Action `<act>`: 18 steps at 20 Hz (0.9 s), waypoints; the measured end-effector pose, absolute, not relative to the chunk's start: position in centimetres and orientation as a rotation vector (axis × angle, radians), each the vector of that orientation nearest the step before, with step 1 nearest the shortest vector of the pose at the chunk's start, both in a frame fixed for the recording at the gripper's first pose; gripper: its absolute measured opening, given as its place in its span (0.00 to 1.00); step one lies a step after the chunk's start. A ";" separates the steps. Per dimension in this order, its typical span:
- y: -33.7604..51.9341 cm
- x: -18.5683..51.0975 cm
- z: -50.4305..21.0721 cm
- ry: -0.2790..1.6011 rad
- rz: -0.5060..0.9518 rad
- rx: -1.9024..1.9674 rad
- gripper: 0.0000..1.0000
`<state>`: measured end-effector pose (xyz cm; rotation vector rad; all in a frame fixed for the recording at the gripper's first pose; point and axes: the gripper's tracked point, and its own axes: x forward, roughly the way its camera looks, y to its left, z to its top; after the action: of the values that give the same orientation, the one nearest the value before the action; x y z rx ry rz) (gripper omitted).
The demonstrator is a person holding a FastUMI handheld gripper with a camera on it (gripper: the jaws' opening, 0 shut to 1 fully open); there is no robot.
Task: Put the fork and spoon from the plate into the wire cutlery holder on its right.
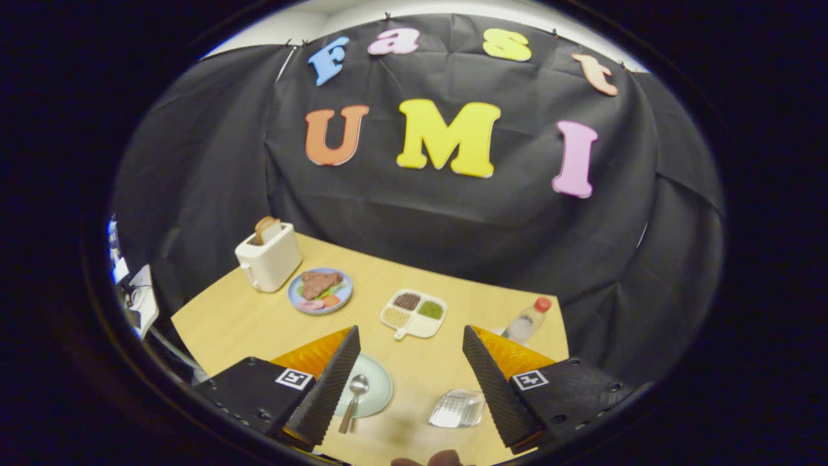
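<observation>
Fingers (339,382) spread; spoon (353,402), holder (457,409) between.

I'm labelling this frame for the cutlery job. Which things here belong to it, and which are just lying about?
Job: spoon, pale green plate under it, wire cutlery holder, open gripper.
Lying about: toaster, blue food plate, divided tray, bottle.

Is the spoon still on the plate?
Yes: the spoon lies on the plate, its handle poking over the rim, beside the open gripper's finger.
</observation>
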<state>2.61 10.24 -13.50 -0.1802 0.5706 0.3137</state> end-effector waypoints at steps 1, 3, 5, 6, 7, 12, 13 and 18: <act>10.5 2.1 -15.3 0.634 0.321 -0.186 0.96; 11.4 0.9 -19.1 0.761 0.341 -0.211 0.96; 12.2 -0.5 -22.5 0.881 0.354 -0.215 0.96; 12.5 -1.3 -23.9 0.939 0.356 -0.207 0.96; 12.6 -2.3 -25.0 0.986 0.361 -0.214 0.96; 13.5 -4.9 -30.1 1.171 0.381 -0.289 0.96; 13.7 -5.3 -31.0 1.210 0.380 -0.296 0.96; 14.1 -6.4 -35.2 1.361 0.357 -0.280 0.96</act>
<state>-6.45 14.12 -35.22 -0.2798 1.3605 0.3565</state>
